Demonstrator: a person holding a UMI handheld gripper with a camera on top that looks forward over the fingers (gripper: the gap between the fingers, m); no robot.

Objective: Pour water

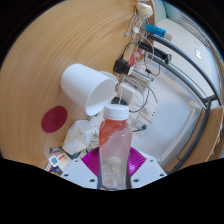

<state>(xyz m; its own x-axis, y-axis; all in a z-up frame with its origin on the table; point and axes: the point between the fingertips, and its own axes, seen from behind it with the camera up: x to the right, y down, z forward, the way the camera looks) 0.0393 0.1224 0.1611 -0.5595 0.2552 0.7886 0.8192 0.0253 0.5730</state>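
My gripper (113,165) is shut on a clear plastic bottle (115,150) with a white cap and an orange label band under the neck. The magenta pads (91,162) press on both sides of the bottle's body. The bottle stands upright between the fingers, lifted above the table. A white paper cup (88,87) lies tipped on its side beyond the bottle, its open mouth facing the bottle.
A round red disc (54,118) lies on the wooden table (50,50) to the left. A white desk surface (180,110) with a tangle of cables (140,60) and a dark device lies to the right. Small clutter sits by the left finger.
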